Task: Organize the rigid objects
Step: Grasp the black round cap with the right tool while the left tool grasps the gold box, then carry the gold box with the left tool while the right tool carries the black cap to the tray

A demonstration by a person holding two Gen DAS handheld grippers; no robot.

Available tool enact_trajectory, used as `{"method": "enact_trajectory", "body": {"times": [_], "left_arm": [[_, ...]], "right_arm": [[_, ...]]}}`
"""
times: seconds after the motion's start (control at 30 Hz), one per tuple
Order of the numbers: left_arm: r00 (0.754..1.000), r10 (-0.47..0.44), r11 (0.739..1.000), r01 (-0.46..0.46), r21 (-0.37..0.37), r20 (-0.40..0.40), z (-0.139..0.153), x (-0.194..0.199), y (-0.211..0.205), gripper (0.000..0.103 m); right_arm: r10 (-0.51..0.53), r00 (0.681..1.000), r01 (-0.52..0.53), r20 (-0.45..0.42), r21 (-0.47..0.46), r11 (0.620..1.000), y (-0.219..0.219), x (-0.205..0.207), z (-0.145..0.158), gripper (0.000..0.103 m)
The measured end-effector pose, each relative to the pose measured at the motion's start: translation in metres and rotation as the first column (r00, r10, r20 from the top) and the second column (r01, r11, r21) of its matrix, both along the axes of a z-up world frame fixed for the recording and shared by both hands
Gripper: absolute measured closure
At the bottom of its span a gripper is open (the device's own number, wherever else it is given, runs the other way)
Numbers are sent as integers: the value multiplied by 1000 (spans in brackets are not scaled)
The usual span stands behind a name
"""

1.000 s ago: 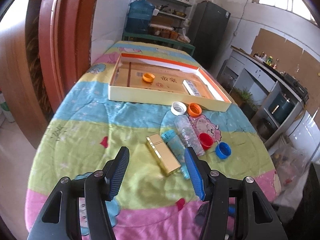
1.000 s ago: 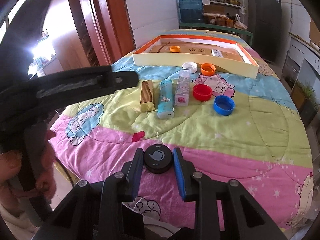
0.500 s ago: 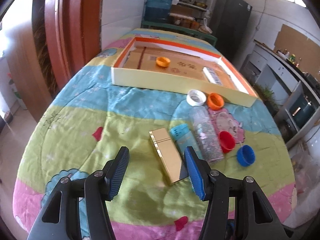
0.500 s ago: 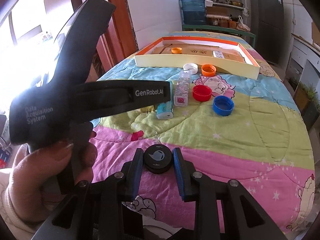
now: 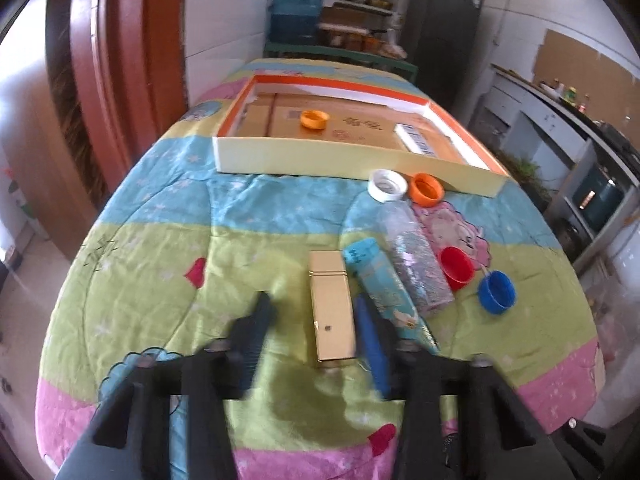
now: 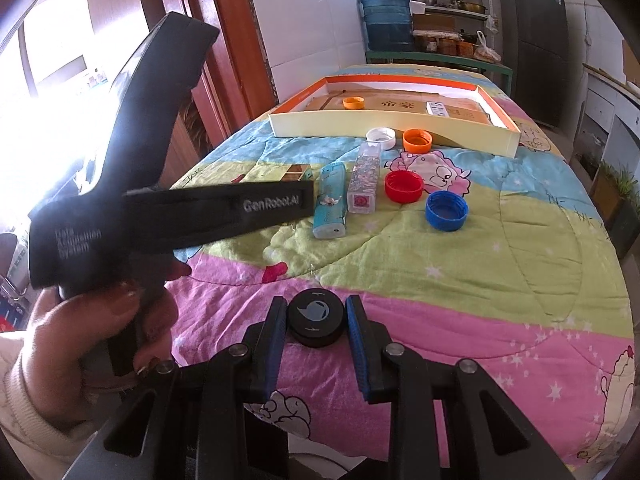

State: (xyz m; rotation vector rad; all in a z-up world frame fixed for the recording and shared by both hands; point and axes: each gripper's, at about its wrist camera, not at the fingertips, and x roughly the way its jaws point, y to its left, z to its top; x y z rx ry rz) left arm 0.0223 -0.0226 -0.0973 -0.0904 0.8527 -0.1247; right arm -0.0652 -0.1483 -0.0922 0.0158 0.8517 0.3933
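Left wrist view: left tongs spread wide, straddling the near end of the gold box, which lies flat on the quilt-covered table. Frame is motion-blurred, so I can't tell whether either pad touches the box yet; nothing gripped. The right pad sits in the narrow gap between the gold box and the teal lighter just right of it.

Step in hand, as I read it: pick up the gold box. To do it well, centre the tongs on the box's long sides, keep the right pad off the lighter so it doesn't get dragged along, settle low to the quilt, then squeeze square; glossy faces may slip. The soft quilt gives, so press lightly.

Just beyond the lighter lies a clear glitter bottle; a red cap and blue cap sit further right. Ahead are a white cap and an orange cap, both just short of the shallow cardboard tray, likely the destination. One more orange cap already lies in it.

Right wrist view: right tongs clamped on a black round lid, pads pressing both sides, held above the pink band of quilt at the near edge. The person's left hand grips the other tool's handle off to the left.
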Motion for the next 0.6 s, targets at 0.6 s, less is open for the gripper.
{"method": "enact_trajectory", "body": {"times": [0.6], "left_arm": [[997, -39, 998, 43, -51, 65, 18, -15, 12, 85]], "right_arm": [[-96, 995, 96, 35, -6, 995, -22, 8, 13, 73]]}}
